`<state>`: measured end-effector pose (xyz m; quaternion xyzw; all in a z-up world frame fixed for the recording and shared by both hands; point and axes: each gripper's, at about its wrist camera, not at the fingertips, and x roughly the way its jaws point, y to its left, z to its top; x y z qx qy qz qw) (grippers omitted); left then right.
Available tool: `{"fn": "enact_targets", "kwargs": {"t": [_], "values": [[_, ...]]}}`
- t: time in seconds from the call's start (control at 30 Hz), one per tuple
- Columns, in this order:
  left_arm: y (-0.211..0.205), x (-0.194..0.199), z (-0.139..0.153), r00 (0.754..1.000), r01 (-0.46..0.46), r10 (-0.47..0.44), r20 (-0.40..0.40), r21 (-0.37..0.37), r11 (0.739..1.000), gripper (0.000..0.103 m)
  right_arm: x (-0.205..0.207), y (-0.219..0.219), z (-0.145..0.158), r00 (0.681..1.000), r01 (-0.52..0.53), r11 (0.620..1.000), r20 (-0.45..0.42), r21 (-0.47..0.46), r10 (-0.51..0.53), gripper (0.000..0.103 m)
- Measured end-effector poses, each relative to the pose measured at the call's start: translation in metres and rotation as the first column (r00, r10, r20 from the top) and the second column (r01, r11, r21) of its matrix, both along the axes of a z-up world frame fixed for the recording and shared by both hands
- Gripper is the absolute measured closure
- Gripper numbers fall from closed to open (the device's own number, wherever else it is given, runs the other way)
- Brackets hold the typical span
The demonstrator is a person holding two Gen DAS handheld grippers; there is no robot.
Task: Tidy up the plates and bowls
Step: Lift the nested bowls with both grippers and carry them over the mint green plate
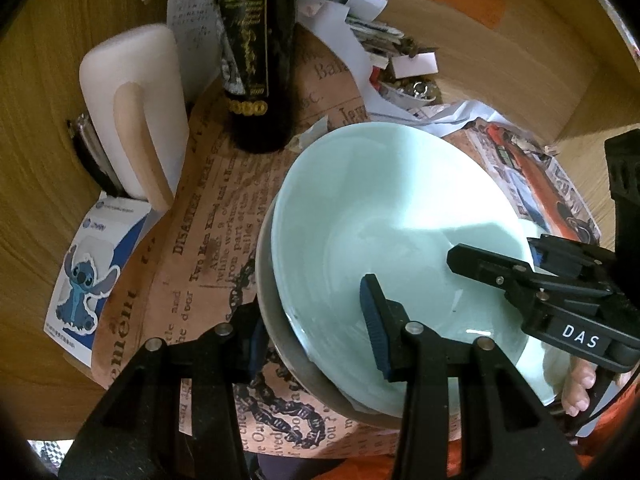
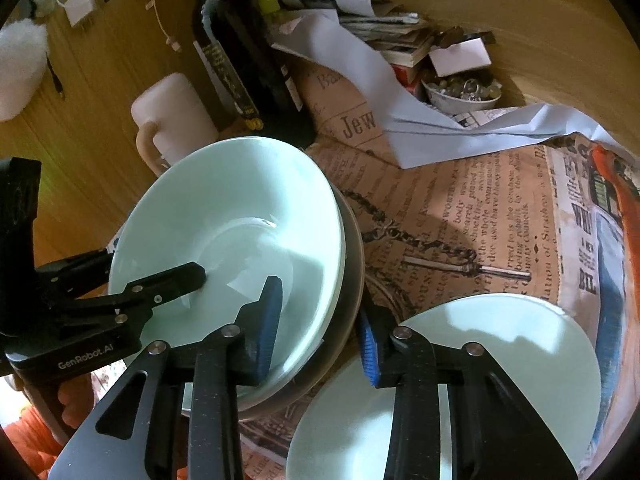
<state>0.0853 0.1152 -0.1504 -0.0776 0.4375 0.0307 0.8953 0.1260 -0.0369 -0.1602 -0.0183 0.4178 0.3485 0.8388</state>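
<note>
The green bowl (image 1: 384, 240) sits in a grey bowl (image 2: 352, 248) on newspaper. Left gripper (image 1: 316, 328) and right gripper (image 2: 320, 328) each pinch opposite rims. Glazed, slippery, fragile.

Two pale green bowls (image 2: 240, 216), one grey bowl (image 2: 352, 240), one plate (image 2: 500, 344), one bottle (image 2: 240, 56), one mug (image 2: 172, 116)

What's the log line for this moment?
left gripper: astride green bowl rim, grip unclear | right gripper: astride opposite rim, grip unclear | green bowl: nested in grey bowl | pale plate: beside stack
</note>
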Motion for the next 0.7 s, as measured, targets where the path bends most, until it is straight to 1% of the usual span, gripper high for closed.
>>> {"fn": "enact_targets", "kwargs": {"t": [0.3,0.7], "values": [[-0.012,-0.001,0.018,0.998,0.021,-0.021,0.056,0.012,1.000,0.060,-0.005,-0.015,0.017,0.999,0.026,0.999,0.044,0.030,-0.027,0.071],[-0.039,0.002,0.031,0.992,0.072,-0.074,0.097,0.020,0.997,0.060,-0.011,-0.043,0.029,0.994,0.081,0.995,0.075,0.051,-0.085,0.071]]}}
